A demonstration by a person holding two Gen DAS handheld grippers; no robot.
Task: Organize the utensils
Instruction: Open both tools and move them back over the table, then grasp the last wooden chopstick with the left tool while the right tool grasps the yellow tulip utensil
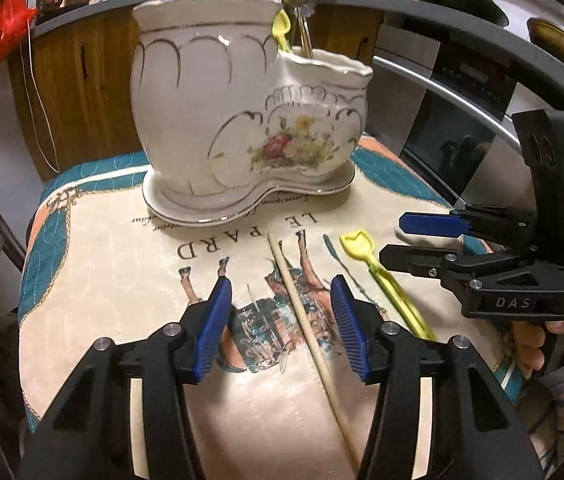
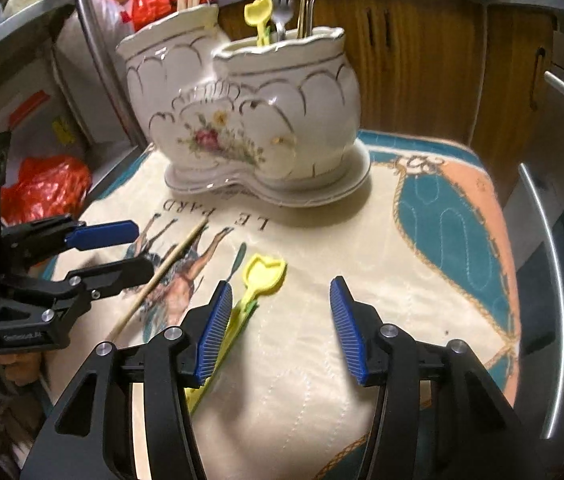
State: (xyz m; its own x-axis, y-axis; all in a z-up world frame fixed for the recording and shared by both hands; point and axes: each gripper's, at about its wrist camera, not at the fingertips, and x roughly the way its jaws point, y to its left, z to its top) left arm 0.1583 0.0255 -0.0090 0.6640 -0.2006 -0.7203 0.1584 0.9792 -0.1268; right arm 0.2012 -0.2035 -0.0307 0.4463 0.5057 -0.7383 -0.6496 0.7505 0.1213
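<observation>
Kitchen cabinets and an oven front stand behind a quilted printed mat [image 1: 130, 280] carrying a two-compartment floral ceramic utensil holder [image 1: 242, 120] on its tray, with chopsticks in the taller compartment and forks and a yellow spoon in the lower one. Left gripper [image 1: 280, 320] hangs over the mat, jaws apart and gripping nothing, a single wooden chopstick [image 1: 306, 324] lying between its fingers. Right gripper [image 2: 278, 328] is likewise parted and empty, its left finger just over a yellow plastic spoon [image 2: 260, 276] lying flat near the chopstick.

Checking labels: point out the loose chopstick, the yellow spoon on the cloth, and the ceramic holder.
wooden chopstick [image 1: 302, 312]: left wrist view, mid-shaft.
yellow plastic spoon [image 2: 263, 276]: right wrist view, on its bowl.
ceramic utensil holder [image 1: 202, 120]: left wrist view, taller compartment's wall.
</observation>
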